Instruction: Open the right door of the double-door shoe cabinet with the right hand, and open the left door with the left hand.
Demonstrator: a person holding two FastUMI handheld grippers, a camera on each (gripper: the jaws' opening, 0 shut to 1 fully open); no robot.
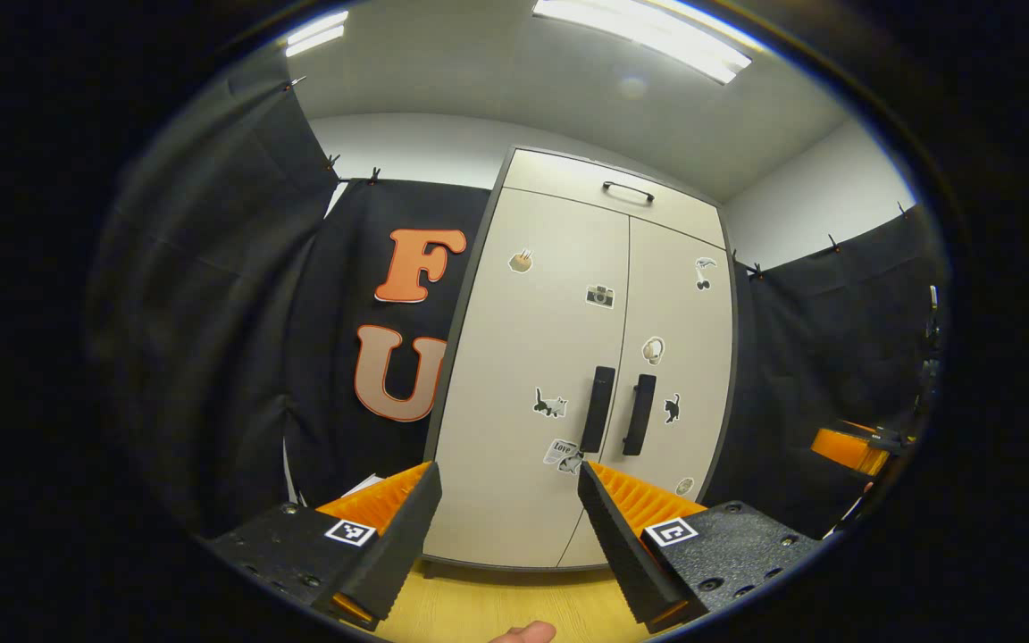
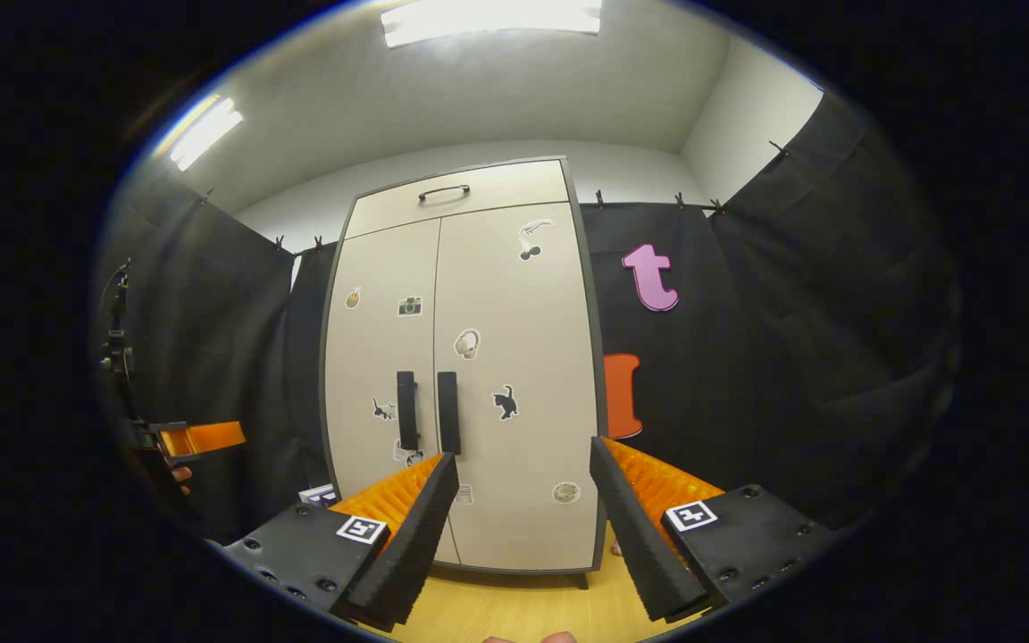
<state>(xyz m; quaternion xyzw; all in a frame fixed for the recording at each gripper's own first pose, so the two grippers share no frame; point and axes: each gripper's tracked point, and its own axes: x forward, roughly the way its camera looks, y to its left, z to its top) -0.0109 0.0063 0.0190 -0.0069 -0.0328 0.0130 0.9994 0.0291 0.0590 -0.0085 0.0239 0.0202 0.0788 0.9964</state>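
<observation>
A pale double-door shoe cabinet (image 1: 568, 357) (image 2: 470, 375) stands ahead with both doors closed and stickers on them. Two dark vertical handles sit side by side at the centre seam: the left door's handle (image 1: 598, 409) (image 2: 406, 410) and the right door's handle (image 1: 639, 414) (image 2: 448, 413). My left gripper (image 1: 507, 478) is open and well short of the cabinet, pointing at the left door. My right gripper (image 2: 523, 455) is also open, held back and facing the right door. The other gripper (image 2: 197, 438) (image 1: 849, 446) shows far off at the edge of each view.
A drawer front with a handle (image 1: 628, 190) (image 2: 443, 192) tops the cabinet. Black cloth walls flank it on both sides. A wooden floor (image 1: 514, 607) (image 2: 532, 607) runs up to the cabinet's base. A fingertip (image 1: 525, 632) shows at the bottom edge.
</observation>
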